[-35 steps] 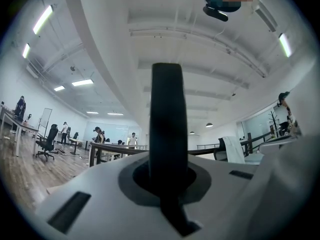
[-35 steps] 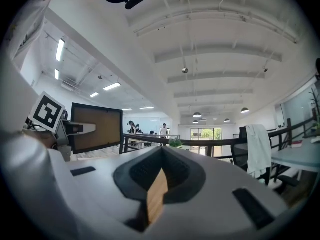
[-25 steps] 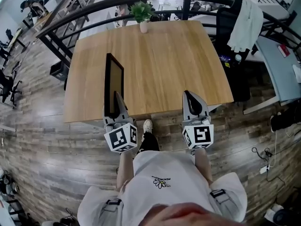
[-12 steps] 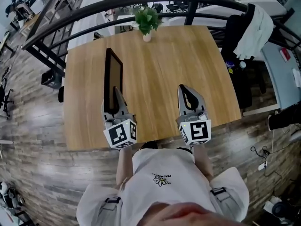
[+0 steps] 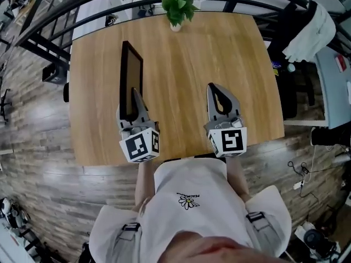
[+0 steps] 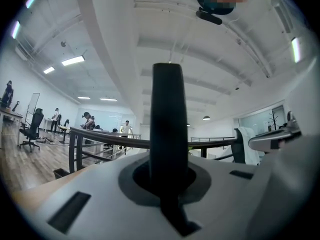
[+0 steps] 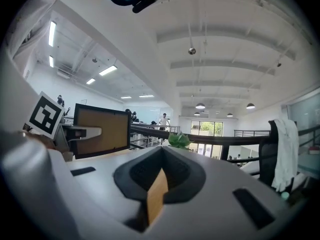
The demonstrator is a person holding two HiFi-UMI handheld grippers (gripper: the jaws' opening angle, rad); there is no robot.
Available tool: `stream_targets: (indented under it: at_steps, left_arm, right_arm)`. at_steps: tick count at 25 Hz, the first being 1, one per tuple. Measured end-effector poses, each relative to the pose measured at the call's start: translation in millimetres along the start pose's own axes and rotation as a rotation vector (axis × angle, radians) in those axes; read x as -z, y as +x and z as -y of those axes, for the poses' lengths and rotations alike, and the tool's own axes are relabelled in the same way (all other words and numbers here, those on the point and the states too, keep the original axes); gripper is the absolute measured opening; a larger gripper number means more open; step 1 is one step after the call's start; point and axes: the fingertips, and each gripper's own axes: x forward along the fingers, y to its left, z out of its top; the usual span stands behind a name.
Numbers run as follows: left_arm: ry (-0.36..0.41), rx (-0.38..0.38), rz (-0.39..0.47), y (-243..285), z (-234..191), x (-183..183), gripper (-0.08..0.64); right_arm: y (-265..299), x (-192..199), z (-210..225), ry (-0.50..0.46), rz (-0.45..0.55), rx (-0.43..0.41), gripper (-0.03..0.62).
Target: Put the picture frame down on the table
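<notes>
Both arms reach forward from the person's body, side by side and roughly parallel, with the jaws pointing away over the near half of the bench [image 5: 181, 64]. Each marker cube [image 5: 140, 146] sits close to the bench's near edge, facing up. The forearms are mostly hidden under the person's white shirt [image 5: 192, 201].

The left hand-held gripper [image 5: 133, 104] is pinching the near end of the picture frame [image 5: 131, 75]. The frame stands on edge over the left side of the bench, running away from the person, with its brown face turned toward the right. In the left gripper view the frame [image 6: 169, 119] appears edge-on as a dark upright bar seated in the notch between the closed jaws. It blocks the middle of that view. No view makes clear whether the frame's lower edge rests on the wood or hangs just above it.

The right hand-held gripper [image 5: 217, 95] is well apart from the frame, over the right side of the bench. Its jaws are pressed almost together with nothing between them, and only a thin slit shows the wood beneath.

A potted plant [image 5: 178, 3] stands at the far edge of the bench, in front of a dark railing [image 5: 109, 7]. A white garment [image 5: 312, 29] hangs over a chair to the right, partly cut off by the edge of the head view.
</notes>
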Motion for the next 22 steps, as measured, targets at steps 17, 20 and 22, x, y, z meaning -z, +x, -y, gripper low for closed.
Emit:
stream_targets:
  at_steps: [17, 20, 22]
  left_arm:
    - [0.39, -0.014, -0.139, 18, 16, 22, 0.023]
    - [0.651, 0.007, -0.299, 30, 17, 63, 0.025]
    - [0.758, 0.028, -0.363, 37, 16, 85, 0.025]
  right_arm:
    - [18, 17, 29, 0.018, -0.012, -0.026, 0.011]
    - [16, 22, 28, 0.02, -0.03, -0.026, 0.011]
    - [15, 23, 26, 0.002, -0.035, -0.031, 0.011]
